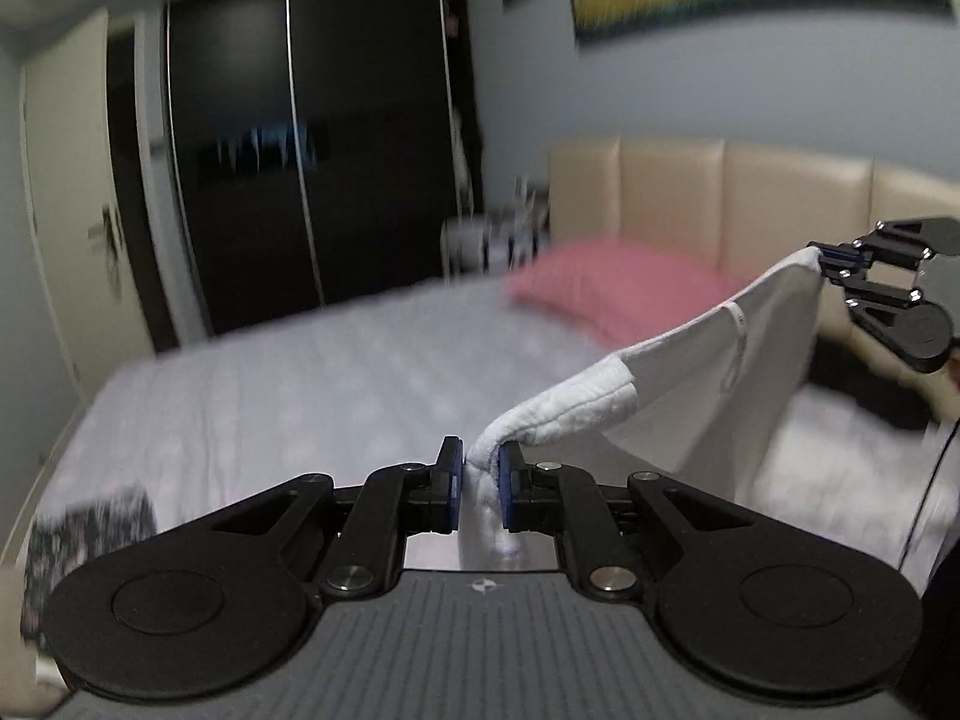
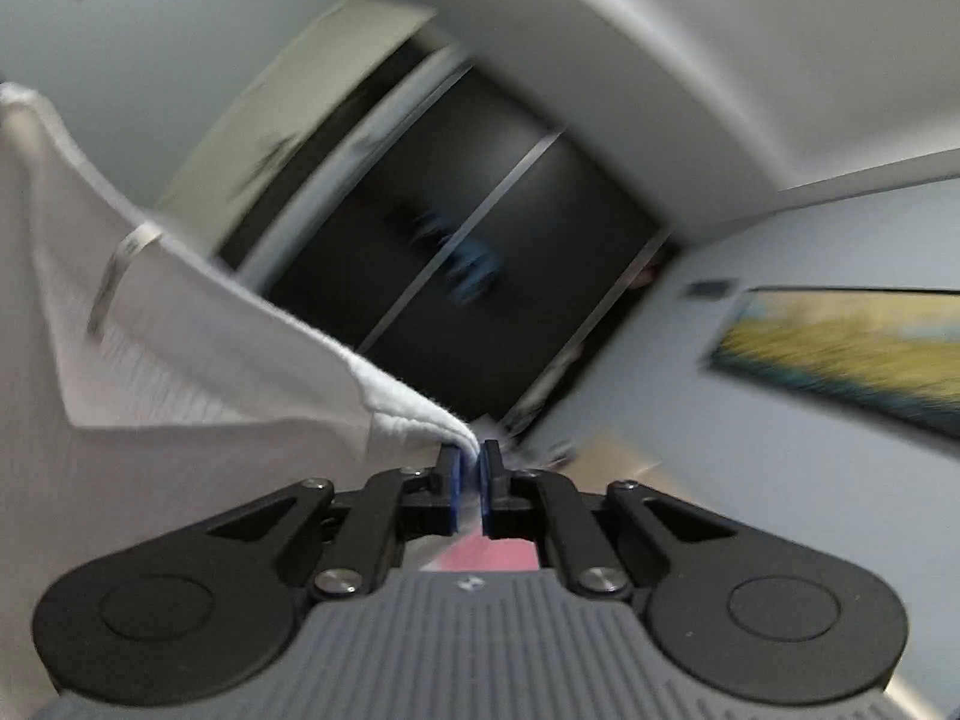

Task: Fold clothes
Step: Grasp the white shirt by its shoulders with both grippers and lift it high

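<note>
Bed (image 1: pixel 252 396) fills the room's middle, pale quilted cover, bare across most of its width; dark sliding wardrobe (image 1: pixel 300 138) behind it at 11 o'clock, padded cream headboard (image 1: pixel 720 198) at 2 o'clock with a pink pillow (image 1: pixel 606 291) against it. A dark patterned cloth (image 1: pixel 90 534) lies at the bed's near corner, 8 o'clock. White garment (image 1: pixel 690 384) is off the bed, hung in the air between the two tools, ribbed band along its top edge, a small label showing. Left gripper (image 1: pixel 480 480) is clamped on a bunched end of that band. Right gripper (image 2: pixel 471 468) is nearly closed, pinching only a thin tip of the band's other end; in the left view it sits higher, at 2 o'clock. Risk as I judge it: the right pinch is shallow, so a tug to spread the cloth could pull the tip free and drop that side. The bunch in the left jaws could carry a twist into the fold. Both views are blurred, so edges are hard to read.
</note>
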